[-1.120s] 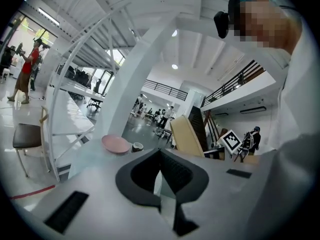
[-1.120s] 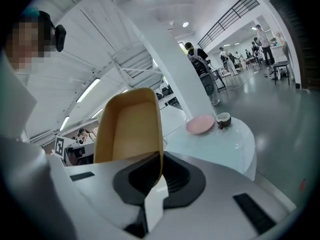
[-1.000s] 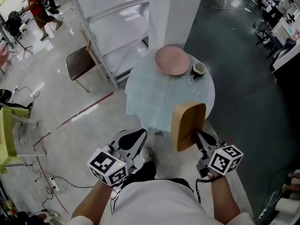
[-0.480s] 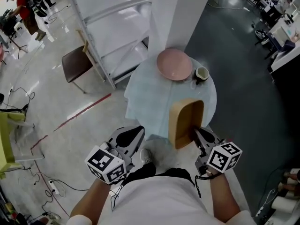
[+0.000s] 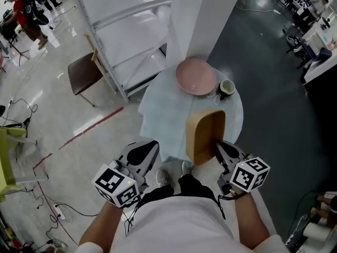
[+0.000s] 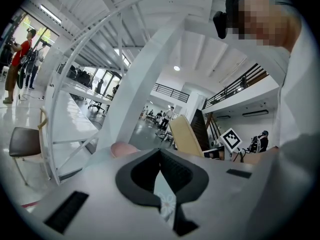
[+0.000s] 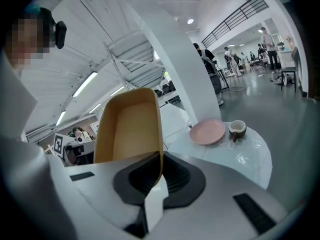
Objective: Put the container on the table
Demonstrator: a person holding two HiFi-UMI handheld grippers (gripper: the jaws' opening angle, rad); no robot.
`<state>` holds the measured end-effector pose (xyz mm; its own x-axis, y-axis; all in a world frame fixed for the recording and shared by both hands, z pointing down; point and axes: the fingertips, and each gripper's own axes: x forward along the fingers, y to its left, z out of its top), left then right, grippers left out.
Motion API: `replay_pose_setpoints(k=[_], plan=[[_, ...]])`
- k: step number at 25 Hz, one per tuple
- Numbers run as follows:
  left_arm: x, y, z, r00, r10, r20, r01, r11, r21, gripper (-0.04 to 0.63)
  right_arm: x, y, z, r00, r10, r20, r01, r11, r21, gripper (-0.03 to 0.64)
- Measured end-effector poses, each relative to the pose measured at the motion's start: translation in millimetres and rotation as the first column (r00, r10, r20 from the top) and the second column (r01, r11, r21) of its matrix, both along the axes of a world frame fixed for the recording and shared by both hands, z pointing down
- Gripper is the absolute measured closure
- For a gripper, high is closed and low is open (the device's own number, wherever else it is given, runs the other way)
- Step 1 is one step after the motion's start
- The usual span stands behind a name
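A tan, trough-shaped container (image 5: 205,136) stands on edge, its far part over the near rim of the round, pale-clothed table (image 5: 163,109). My right gripper (image 5: 220,151) is shut on its near wall; in the right gripper view the wall (image 7: 130,124) runs down between the pads of the right gripper (image 7: 161,156). My left gripper (image 5: 141,154) hangs left of the container, above the floor, shut with nothing in it. In the left gripper view the left gripper (image 6: 160,151) has its pads meeting, and the container (image 6: 186,134) shows beyond them.
A pink plate (image 5: 196,76) and a small cup (image 5: 227,87) sit on the table's far side, against a white column (image 5: 192,20). A brown chair (image 5: 87,73) and a white metal frame (image 5: 121,36) stand to the left. Cables (image 5: 58,210) lie on the floor.
Both grippers and the container have moved forward toward the table. The container's far end now reaches over the table's near edge. The grip is unchanged.
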<state>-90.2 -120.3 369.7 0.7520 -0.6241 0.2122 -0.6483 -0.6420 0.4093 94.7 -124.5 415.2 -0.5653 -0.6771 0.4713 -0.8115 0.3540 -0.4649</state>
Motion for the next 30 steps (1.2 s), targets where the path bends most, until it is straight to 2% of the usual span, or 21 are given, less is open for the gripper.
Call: replay_pose_setpoints(k=[10, 19, 24, 30], plan=[[1.7, -30.2, 6.8, 0.997, -0.077, 0.019, 0.077, 0.997, -0.027, 0.575, -8.1, -63.2, 19.4, 0.997, -0.082, -0.006, 0.082, 0.996, -0.020, 0.589], [16.7, -67.8, 8.3, 0.983, -0.177, 0.056, 0.179, 0.983, -0.043, 0.575, -11.6, -135.4, 53.5, 0.982, -0.190, -0.022, 0.188, 0.980, -0.070, 0.590], [19.9, -75.5, 17.4, 0.966, -0.246, 0.085, 0.252, 0.965, -0.071, 0.575, -18.6, -166.4, 80.4, 0.967, -0.252, -0.035, 0.247, 0.963, -0.108, 0.589], [20.2, -77.8, 41.2, 0.936, -0.333, 0.119, 0.346, 0.930, -0.124, 0.575, -30.5, -197.6, 119.5, 0.941, -0.332, -0.067, 0.320, 0.936, -0.144, 0.589]])
